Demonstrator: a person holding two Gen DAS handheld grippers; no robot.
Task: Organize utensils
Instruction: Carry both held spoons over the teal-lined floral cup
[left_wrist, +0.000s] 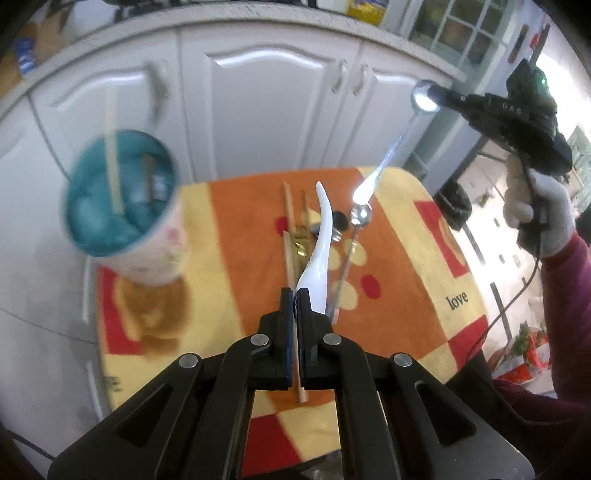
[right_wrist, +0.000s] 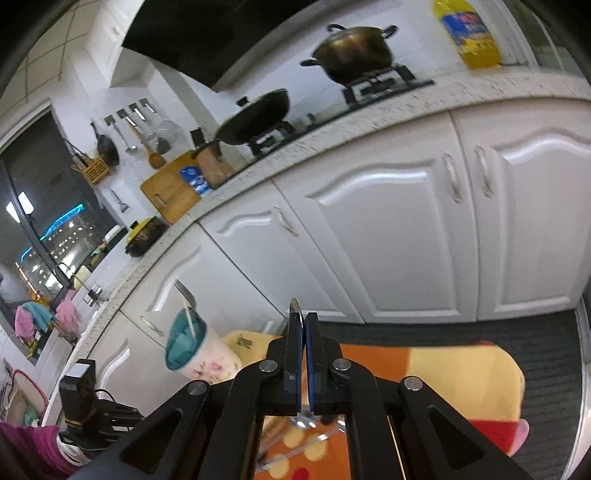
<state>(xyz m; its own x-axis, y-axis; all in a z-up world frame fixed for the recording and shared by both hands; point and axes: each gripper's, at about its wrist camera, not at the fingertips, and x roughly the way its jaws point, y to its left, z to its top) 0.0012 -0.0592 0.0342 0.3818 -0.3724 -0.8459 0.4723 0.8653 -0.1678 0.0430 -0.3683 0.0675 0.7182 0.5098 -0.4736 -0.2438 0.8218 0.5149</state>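
In the left wrist view, the left hand-held gripper (left_wrist: 294, 295) is seen clenched, its two pads pressed on the bowl end of a white plastic spoon (left_wrist: 319, 243). The spoon's curved handle points away from the camera, above a cloth (left_wrist: 229, 236) patterned in orange, yellow and red that covers the tabletop. On the cloth, beneath and beside the spoon, wooden chopsticks (left_wrist: 290, 240) and a metal spoon (left_wrist: 360, 216) are laid close together; other small items among them are too blurred to be identified. At the left edge of the cloth a cup (left_wrist: 123, 201) with a teal interior and a pale flowered outside is seen, motion-blurred, with a chopstick and another utensil standing in it. At the upper right, the right hand-held gripper (left_wrist: 439, 98) is held in a white-gloved hand (left_wrist: 535, 218); its pads are closed on the bowl of a long metal spoon (left_wrist: 397, 142), whose handle hangs down towards the cloth. White cabinet doors (left_wrist: 269, 107) fill the background.

In the right wrist view, the right hand-held gripper (right_wrist: 303, 317) is shown clenched, and only a thin metal edge is visible between its pads. The cup (right_wrist: 195, 347) appears at the lower left, with a fork (right_wrist: 184, 291) and a chopstick standing in it. The cloth (right_wrist: 443, 369) lies below, over the tabletop. Behind, a wok (right_wrist: 255, 118) and a pot (right_wrist: 352, 53) are seen on a stove above the white cabinets.
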